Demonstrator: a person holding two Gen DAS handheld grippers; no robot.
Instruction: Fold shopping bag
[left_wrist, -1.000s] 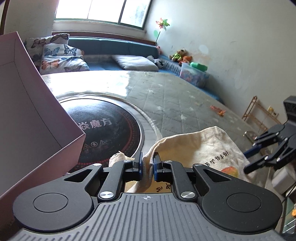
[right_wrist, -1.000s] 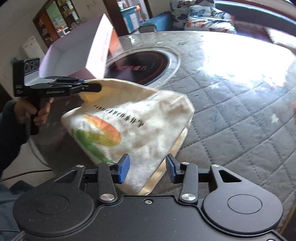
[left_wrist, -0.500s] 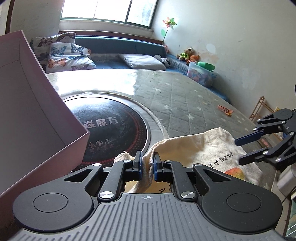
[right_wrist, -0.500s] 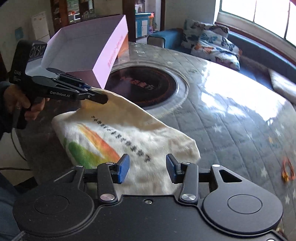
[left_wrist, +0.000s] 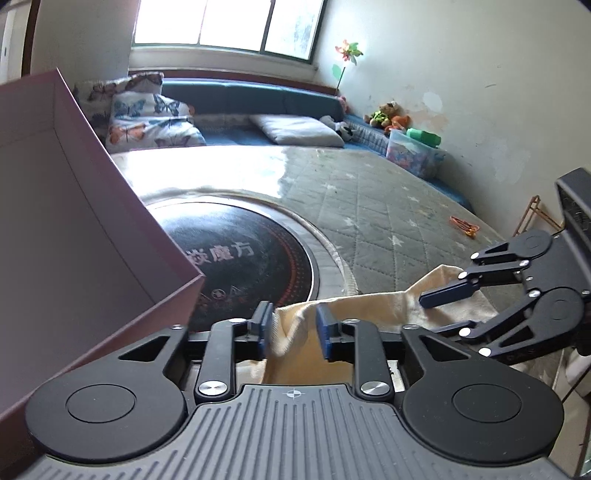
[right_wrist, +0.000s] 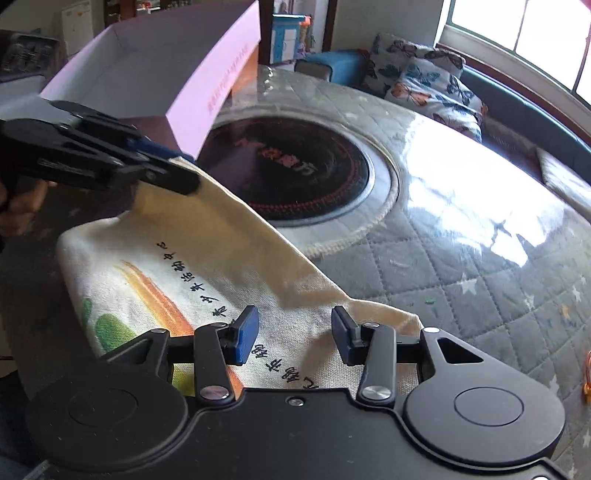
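The cream canvas shopping bag lies on the near edge of the round quilted table, printed side up, with a line of dark characters and an orange and green picture on it; its far corner is lifted off the table toward the left. The left gripper stands at that raised corner, and its jaws have just been opening: a fold of the cloth hangs between the blue pads, touching the left pad and clear of the right one, so the grip is released. From the right wrist view the same gripper reaches in from the left with its tips over the bag's upper corner, a hand behind it on the handle. The right gripper hovers over the bag's near right part with its jaws apart and nothing pinched between them; the printed cloth shows in the gap below. Just beyond the bag a black round hotplate is set in the table's middle, and an open pink box stands at the far left beside it. Farther off, butterfly cushions rest on a blue bench under the window.
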